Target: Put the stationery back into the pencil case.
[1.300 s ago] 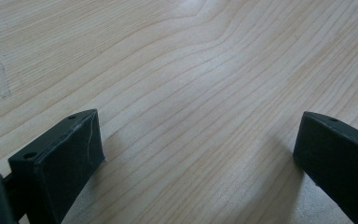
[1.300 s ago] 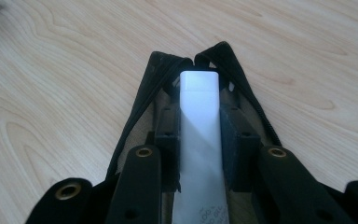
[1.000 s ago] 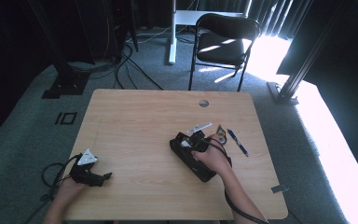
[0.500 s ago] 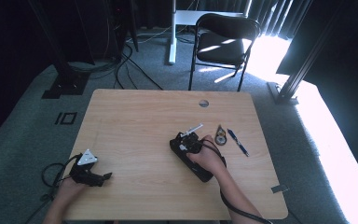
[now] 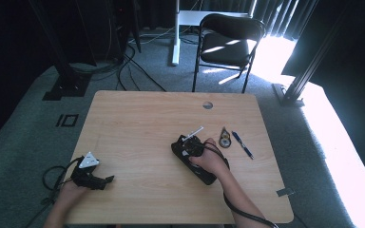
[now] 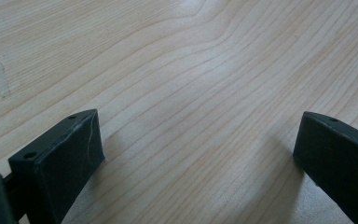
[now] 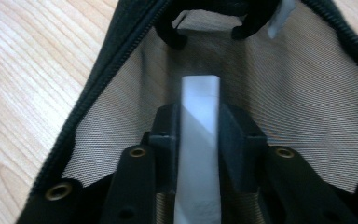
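1. Lying near the middle of the light wooden table [image 5: 138, 118] is a black zippered pouch with a mesh lining [image 7: 307, 93], over which the right gripper [image 5: 193, 144] is held.
2. A flat white plastic stick [image 7: 199, 140] is seen between that gripper's jaws, inside the pouch; the jaws have just been opening, and whether their pads press on the stick cannot be told.
3. A small round metal piece [image 5: 225, 140] and a blue pen [image 5: 242, 145] are seen just right of the pouch.
4. Well left of the pouch, the left gripper [image 6: 198, 149] is rested on bare wood, its jaws spread wide on nothing.

Left gripper [image 5: 105, 181] rests low, jaws wide apart; right gripper [image 7: 200, 126] has just been opening, jaws near together
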A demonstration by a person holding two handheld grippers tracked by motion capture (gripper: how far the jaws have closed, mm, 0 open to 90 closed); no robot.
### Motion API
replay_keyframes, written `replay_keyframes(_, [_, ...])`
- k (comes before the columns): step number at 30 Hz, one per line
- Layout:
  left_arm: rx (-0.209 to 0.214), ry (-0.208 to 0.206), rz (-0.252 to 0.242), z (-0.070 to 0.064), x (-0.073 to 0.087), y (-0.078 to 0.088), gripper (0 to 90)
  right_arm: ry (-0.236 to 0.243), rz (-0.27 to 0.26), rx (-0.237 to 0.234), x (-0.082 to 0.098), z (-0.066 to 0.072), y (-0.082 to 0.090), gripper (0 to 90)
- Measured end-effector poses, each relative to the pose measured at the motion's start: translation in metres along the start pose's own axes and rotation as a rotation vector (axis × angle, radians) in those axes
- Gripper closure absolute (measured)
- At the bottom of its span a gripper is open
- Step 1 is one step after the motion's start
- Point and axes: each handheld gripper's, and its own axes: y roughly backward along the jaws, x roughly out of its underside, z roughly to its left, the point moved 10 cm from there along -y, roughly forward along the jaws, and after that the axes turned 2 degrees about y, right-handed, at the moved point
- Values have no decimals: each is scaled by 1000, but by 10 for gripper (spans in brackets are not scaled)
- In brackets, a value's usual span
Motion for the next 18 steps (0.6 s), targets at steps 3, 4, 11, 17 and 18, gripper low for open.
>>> replay_keyframes(3, [0,0,0,0,0,0,16,-10,-22,-18,-2,1,5,634])
replay_keyframes(4, [0,0,0,0,0,0,15,-9,-27,-21,-2,1,8,634])
replay_keyframes(11, [0,0,0,0,0,0,15,-11,-91,-47,-6,1,28,597])
replay_keyframes(17, [0,0,0,0,0,0,16,-6,-142,-62,-7,0,45,597])
replay_keyframes(18, [0,0,0,0,0,0,16,-6,-142,-62,-7,0,45,597])
